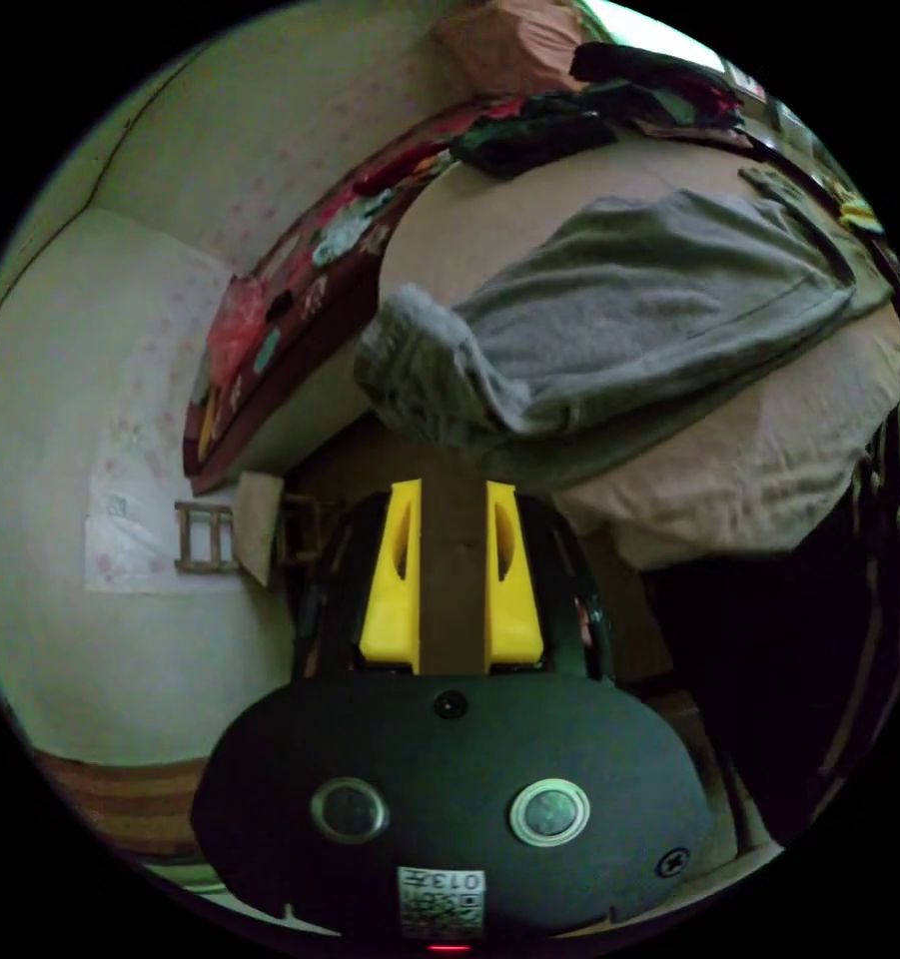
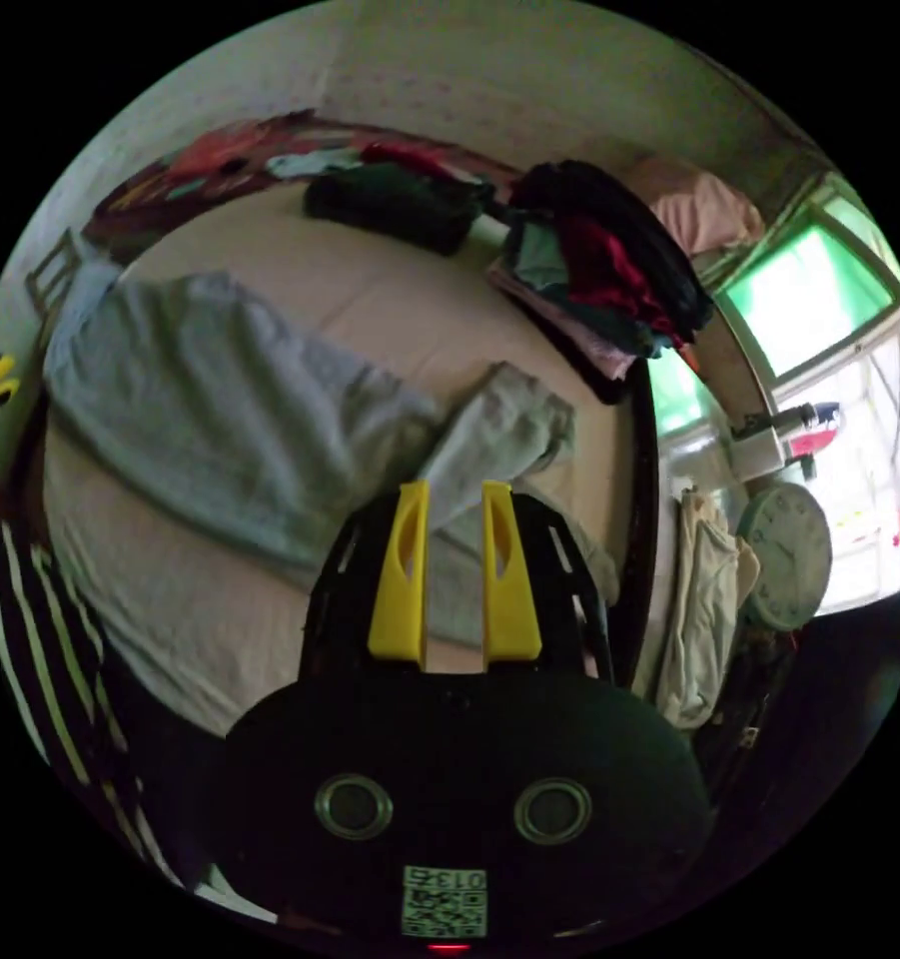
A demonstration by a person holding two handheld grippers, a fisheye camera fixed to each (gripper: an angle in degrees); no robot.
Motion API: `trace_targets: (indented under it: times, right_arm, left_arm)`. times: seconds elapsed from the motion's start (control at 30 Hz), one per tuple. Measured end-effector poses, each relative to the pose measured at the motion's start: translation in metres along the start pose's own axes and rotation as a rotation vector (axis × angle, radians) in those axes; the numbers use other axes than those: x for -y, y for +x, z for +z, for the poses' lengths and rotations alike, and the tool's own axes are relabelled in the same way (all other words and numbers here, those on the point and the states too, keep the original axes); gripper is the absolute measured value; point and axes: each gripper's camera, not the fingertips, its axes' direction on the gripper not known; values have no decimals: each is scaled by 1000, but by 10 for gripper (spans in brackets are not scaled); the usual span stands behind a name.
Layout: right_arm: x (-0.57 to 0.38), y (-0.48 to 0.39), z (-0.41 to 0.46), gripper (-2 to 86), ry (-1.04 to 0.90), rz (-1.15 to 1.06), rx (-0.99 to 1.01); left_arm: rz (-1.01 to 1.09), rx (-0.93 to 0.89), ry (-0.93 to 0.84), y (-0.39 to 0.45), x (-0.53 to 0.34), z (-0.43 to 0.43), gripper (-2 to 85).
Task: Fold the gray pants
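Across the bed (image 1: 769, 470) lie the gray pants (image 1: 629, 330), spread flat on the pale sheet with one end bunched into thick folds at the mattress edge. From my left gripper view, my left tongs (image 1: 451, 489) sit just short of that bunched end, yellow jaws apart with a gap between them and nothing held. Beyond the pants on the bed, a heap of dark clothes (image 1: 569, 120) rests near a patterned red headboard (image 1: 300, 290).

From my right gripper view, my right tongs (image 2: 455, 489) hover over the other end of the gray pants (image 2: 220, 420), where a leg doubles back in a loose fold. Their jaws are also apart and grip nothing. A stack of folded clothes (image 2: 599, 270) sits on the bed past the pants, and a round clock (image 2: 784, 554) stands beside the bed under a bright window (image 2: 809, 290). A striped sleeve (image 2: 20, 619) shows near the bed's edge.
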Motion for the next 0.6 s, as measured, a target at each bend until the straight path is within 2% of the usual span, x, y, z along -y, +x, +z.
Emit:
trace_targets:
  times: [0.17, 0.27, 0.37, 0.5, 0.6]
  right_arm:
    - [42, 57, 76, 103, -43, 151, 125]
    - [35, 76, 123, 96, -192, 150, 91]
    - [11, 111, 123, 46, -198, 217, 111]
    - [-43, 164, 84, 31, -99, 325, 93]
    - [-119, 219, 50, 22, -32, 544, 146]
  left_arm:
    - [-46, -105, 80, 20, 69, 14, 88]
    - [-39, -65, -2, 27, 78, 42, 91]
    - [-62, -35, -109, 13, 57, 68, 100]
    - [-95, -109, -153, -6, 28, 77, 118]
    - [-93, -102, -158, -5, 19, 80, 120]
